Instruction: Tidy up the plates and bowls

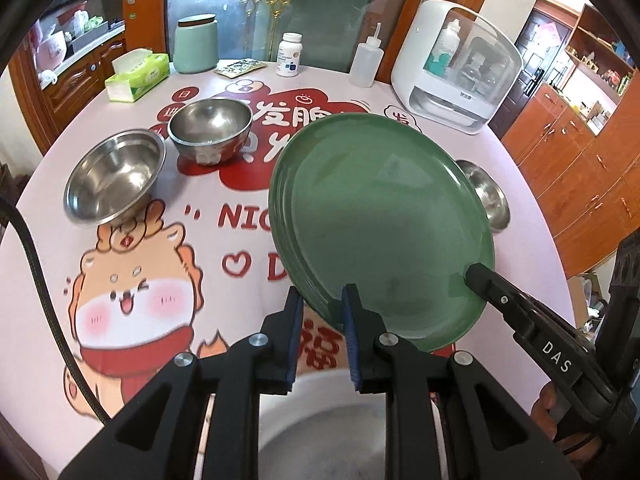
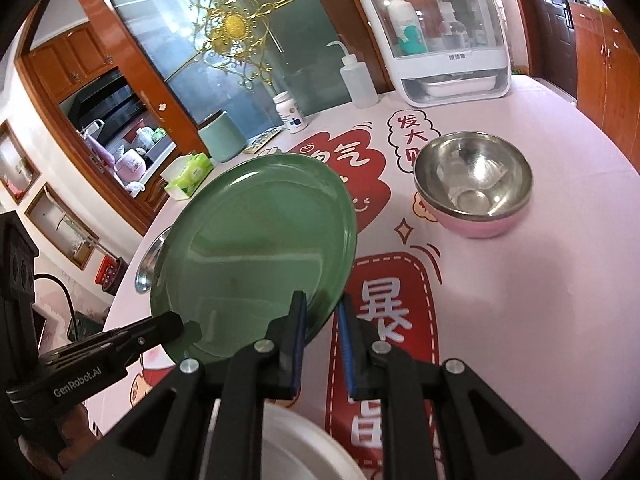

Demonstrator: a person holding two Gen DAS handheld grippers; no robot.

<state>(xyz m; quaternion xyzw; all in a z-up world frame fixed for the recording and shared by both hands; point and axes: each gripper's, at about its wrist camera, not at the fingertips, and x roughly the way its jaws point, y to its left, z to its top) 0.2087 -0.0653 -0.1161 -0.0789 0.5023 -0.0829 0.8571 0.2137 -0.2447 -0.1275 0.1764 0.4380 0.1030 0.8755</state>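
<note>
You hold the green plate [image 1: 380, 220] above the worktop [image 1: 240, 320] middle, left gripper [image 1: 322, 312] and right gripper [image 2: 322, 312] each clamped on its near rim; next, lower it level onto a stack.

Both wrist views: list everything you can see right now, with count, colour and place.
plate: 1, green, lifted, tilted over the table
steel bowls: 2 bare steel, table's left; 1 pink-sided, right
white dish: 1, under the grippers
steel rim: 1, behind plate
tissue box: 1, green, far left
canister: 1, pale green, far edge
pill bottle: 1, white
squeeze bottle: 1, clear
cabinet: 1, white, far right
left hand-held gripper: black, shut on plate rim
right hand-held gripper: black, shut on plate rim
</note>
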